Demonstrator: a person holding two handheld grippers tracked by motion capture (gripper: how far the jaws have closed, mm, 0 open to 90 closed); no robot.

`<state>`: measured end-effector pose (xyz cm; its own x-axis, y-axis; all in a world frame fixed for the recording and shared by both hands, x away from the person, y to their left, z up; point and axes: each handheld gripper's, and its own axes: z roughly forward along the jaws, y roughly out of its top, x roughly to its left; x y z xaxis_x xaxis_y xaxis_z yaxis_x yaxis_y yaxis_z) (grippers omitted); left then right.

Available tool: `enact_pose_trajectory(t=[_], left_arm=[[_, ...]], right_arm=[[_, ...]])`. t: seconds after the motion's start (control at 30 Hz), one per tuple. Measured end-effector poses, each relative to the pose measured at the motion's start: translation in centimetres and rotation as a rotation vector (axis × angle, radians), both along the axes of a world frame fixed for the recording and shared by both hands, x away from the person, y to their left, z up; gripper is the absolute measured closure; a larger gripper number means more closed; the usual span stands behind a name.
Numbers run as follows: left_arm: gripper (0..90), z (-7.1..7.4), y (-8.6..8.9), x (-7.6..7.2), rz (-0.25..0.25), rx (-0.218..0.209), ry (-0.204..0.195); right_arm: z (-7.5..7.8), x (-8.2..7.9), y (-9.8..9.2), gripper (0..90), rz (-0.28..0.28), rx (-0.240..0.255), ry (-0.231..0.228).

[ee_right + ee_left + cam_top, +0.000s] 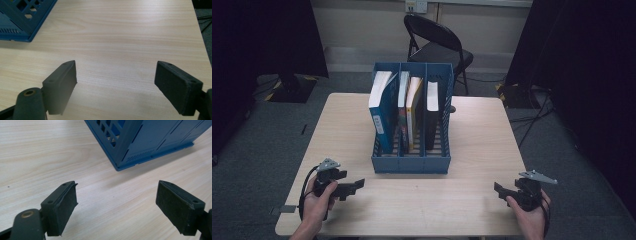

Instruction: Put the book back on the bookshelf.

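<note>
Item: blue file rack [412,162], mid-table [477,150], holding upright books [382,107]. Rigid plastic, likely heavy loaded; I'd grip a slotted side wall. My left hand-held gripper [116,202] and right hand-held gripper [115,82]: wide, empty.

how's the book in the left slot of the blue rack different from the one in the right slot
The left-slot book has a blue cover and looks thick; the right-slot book is dark-covered and thinner. The left-slot book leans to one side, while the right-slot book stands nearly straight. Both stand on edge in the blue rack with pale page edges up, apart from the left tool and right tool.
</note>
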<state>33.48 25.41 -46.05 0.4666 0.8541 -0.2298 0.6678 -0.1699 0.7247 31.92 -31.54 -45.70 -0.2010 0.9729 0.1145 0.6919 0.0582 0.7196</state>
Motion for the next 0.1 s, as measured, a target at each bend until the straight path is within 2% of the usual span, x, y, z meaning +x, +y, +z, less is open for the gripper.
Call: enact_pose_trajectory(t=[0.03, 0.1], left_arm=[[16.7, -0.04, 0.04, 0.06, -0.005, -0.009, 0.010], [16.4, -0.09, 0.08, 0.06, 0.004, 0.006, 0.007]], right_arm=[[-0.07, 0.06, 0.07, 17.2, 0.002, -0.004, 0.005], [-0.18, 0.10, 0.21, 17.2, 0.005, -0.015, 0.004]])
